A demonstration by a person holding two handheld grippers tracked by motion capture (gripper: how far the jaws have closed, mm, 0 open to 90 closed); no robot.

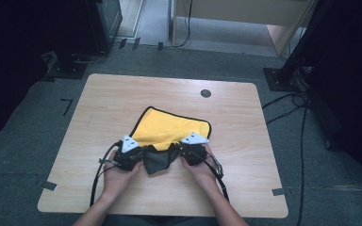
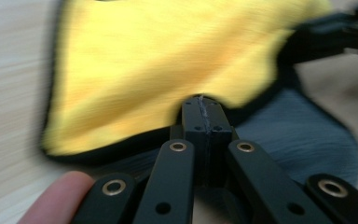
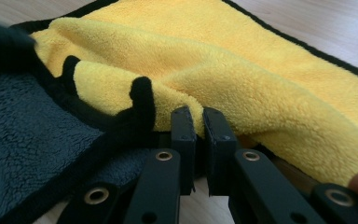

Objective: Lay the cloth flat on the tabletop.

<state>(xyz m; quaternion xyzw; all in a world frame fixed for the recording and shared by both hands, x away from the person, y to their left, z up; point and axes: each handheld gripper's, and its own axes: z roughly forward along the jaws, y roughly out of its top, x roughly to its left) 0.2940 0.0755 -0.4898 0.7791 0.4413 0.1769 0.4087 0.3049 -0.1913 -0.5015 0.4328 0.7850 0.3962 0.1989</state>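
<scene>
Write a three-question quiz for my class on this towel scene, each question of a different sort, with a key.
1. True or false: the towel lies flat and fully spread on the table.
2. Which colour is the towel's turned-up underside? A) grey B) red C) white
3. Fill in: the left gripper and the right gripper each pinch the towel's near ____.

Key:
1. False: its near edge is lifted and folded over, with the grey side showing.
2. A
3. edge
</scene>
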